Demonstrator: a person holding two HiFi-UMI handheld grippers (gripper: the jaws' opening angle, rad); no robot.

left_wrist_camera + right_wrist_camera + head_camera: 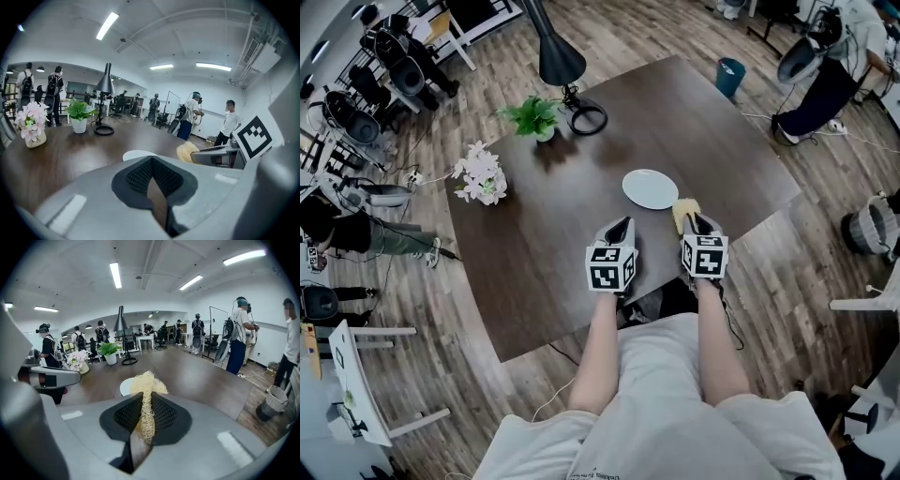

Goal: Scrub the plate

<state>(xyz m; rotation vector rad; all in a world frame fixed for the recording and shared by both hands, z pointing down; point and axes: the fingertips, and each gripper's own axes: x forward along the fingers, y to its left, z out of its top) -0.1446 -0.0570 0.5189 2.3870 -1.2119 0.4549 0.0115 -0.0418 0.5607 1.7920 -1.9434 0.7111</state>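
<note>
A dark wooden table (pixel 544 225) fills the middle of the head view, with a plank floor around it. The person sits at its near edge, both forearms stretched forward over the tabletop. A black lamp (pixel 555 52) stands at the far side, its ring base (pixel 586 117) beside a potted plant (pixel 532 117). A small pot of pale flowers (pixel 480 174) sits well left of these, near the left edge.

The left gripper (pixel 617 228) hovers near the table's front, left of the plate. In its own view the left gripper (pixel 151 161) has its two ribbed pads pressed together with nothing between them.

The right gripper (pixel 698 223) is level with it, a little apart to the right. In its own view the right gripper (pixel 146 404) is clamped on a strand of the scrubber (pixel 146 383), whose bulk fans out past the tips.

The white plate (pixel 650 188) lies flat on the table, just ahead of the two grippers and between them. The yellow scrubber (pixel 684 212) sits just beside its near right rim; whether the two touch cannot be told
</note>
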